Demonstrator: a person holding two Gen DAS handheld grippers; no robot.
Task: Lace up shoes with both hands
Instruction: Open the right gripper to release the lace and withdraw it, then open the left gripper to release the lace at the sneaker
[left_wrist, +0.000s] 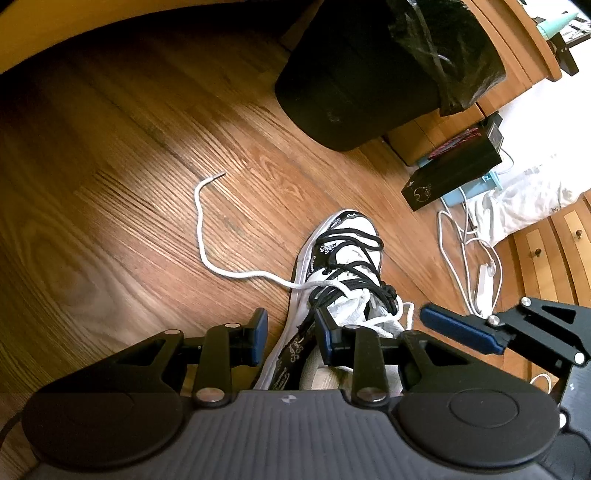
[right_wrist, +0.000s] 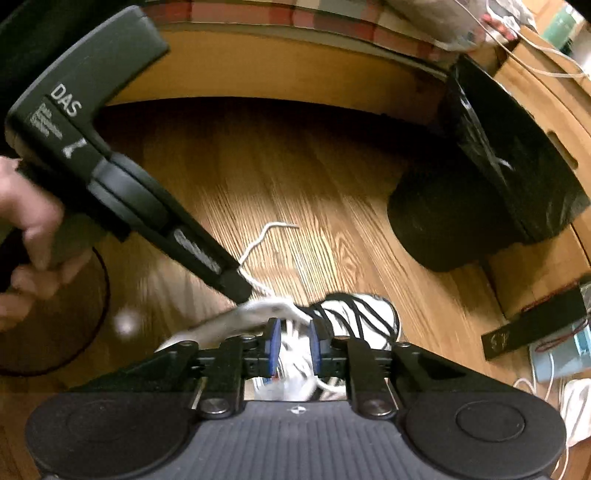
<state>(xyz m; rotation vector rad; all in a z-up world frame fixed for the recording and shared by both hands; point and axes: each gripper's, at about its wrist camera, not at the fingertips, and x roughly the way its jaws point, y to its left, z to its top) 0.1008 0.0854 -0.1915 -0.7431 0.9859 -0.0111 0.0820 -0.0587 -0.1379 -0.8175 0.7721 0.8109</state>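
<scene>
Evidently lacing is lying unfinished: the white flat shoelace (left_wrist: 201, 236) is trailing loose across the wooden plank floor (left_wrist: 110, 147), leftward from the black-and-white canvas shoe (left_wrist: 343, 251). Left gripper (left_wrist: 291, 338) is straddling the shoe's collar, seemingly clamping nothing; right gripper (right_wrist: 294, 341) is standing released over white lace.

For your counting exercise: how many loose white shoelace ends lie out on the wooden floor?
1. The white lace end trails left from the shoe across the floor. The other end may be hidden among the tangled laces.
</scene>
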